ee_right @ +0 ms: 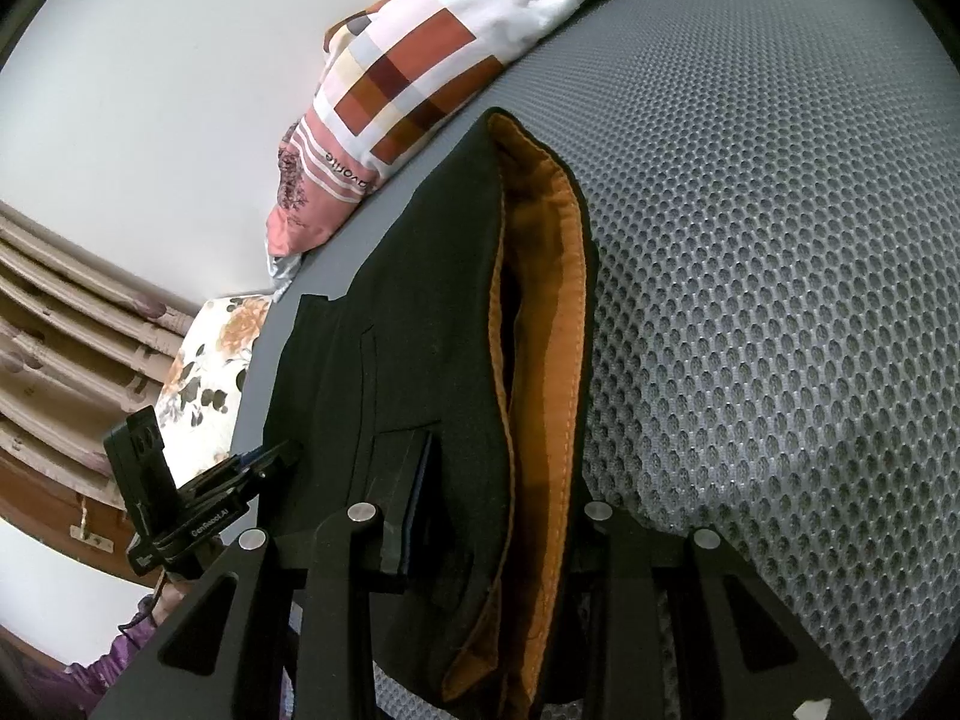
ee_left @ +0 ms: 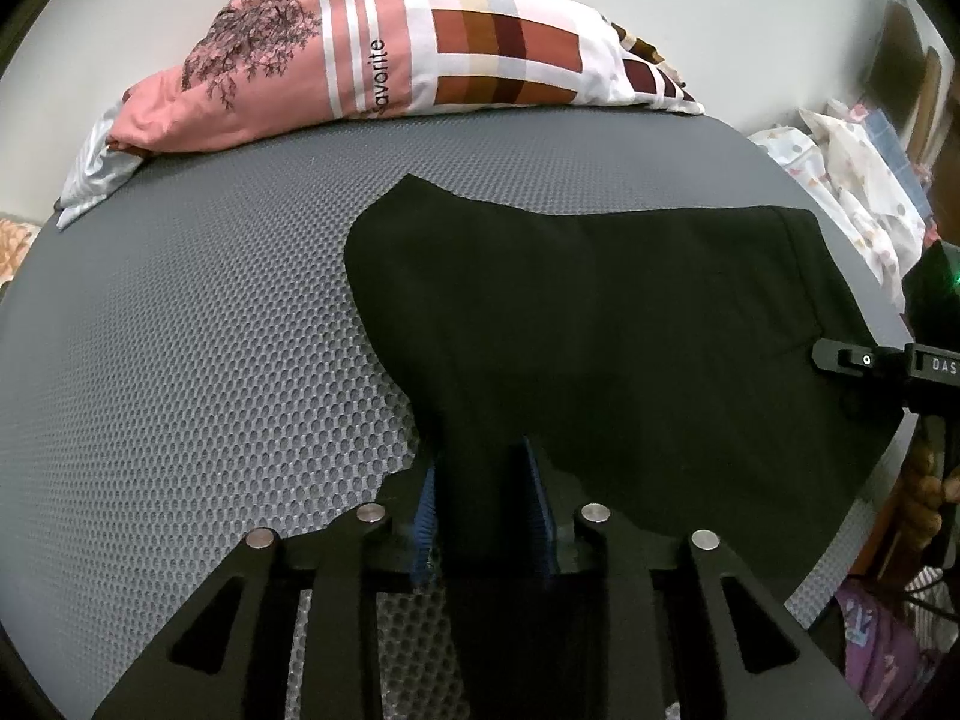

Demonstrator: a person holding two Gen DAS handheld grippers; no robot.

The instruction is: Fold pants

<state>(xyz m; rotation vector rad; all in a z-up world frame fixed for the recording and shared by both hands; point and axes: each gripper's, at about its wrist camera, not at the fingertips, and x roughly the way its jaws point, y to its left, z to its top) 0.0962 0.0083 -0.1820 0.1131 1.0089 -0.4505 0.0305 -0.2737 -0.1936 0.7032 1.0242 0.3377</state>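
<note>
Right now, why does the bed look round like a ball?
Left wrist view: the fisheye lens bends the grey mattress into a dome, with dark corners. Right wrist view: same bulge, and the black pants look stretched; the orange lining stays sharp.

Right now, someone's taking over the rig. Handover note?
Left tool: shut on the pants, gripping a bunched black edge nearest its camera.
Right tool: shut on the pants at the waistband, orange lining showing.
Pants lie on the grey mat, spread flat between the two tools. A patterned pillow sits at the mat's far edge.
Done: both ends gripped; how many folds are already in, I can't tell.
Left: probably bring one end over the other, lay it flat, let go.
</note>
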